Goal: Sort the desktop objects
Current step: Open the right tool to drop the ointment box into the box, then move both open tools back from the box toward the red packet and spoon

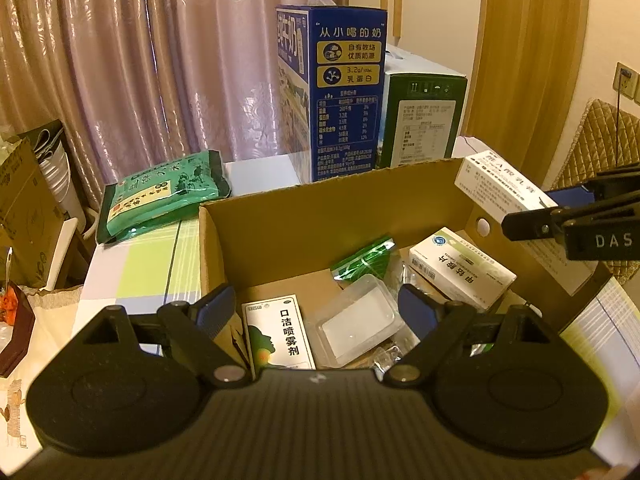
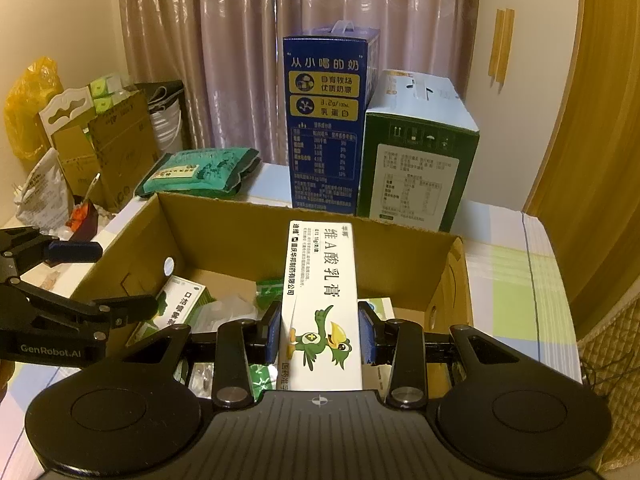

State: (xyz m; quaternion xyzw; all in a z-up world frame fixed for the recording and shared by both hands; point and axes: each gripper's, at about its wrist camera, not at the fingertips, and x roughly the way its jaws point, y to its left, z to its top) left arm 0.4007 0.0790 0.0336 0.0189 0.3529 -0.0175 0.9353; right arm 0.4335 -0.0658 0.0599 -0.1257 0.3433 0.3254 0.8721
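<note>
Partly sorted: several packs lie in the carton point(image 2: 224, 236); green bag point(image 1: 160, 196), upper left, remains outside.
Right gripper point(image 2: 320, 336) clamps cream box point(image 2: 320, 280) above carton; left gripper point(image 1: 316, 308) gapes, empty.

From my feed: brown cardboard box point(image 2: 240, 220), white ointment carton point(image 2: 320, 280) with a green cartoon bird, deep blue milk box point(image 2: 324, 120), mauve patterned curtains point(image 2: 240, 40), pastel plaid table point(image 2: 516, 280).

A: Where does the left wrist view look from?

B: From just above the near rim of the cardboard box point(image 1: 256, 240), angled down into it, close, facing the curtain point(image 1: 120, 60).

A: And the right wrist view?

B: Same downward tilt toward the curtain, close over the box. Both share the box, the blue carton point(image 2: 324, 120) and the green bag point(image 1: 160, 196); each catches the other tool at its frame edge.
</note>
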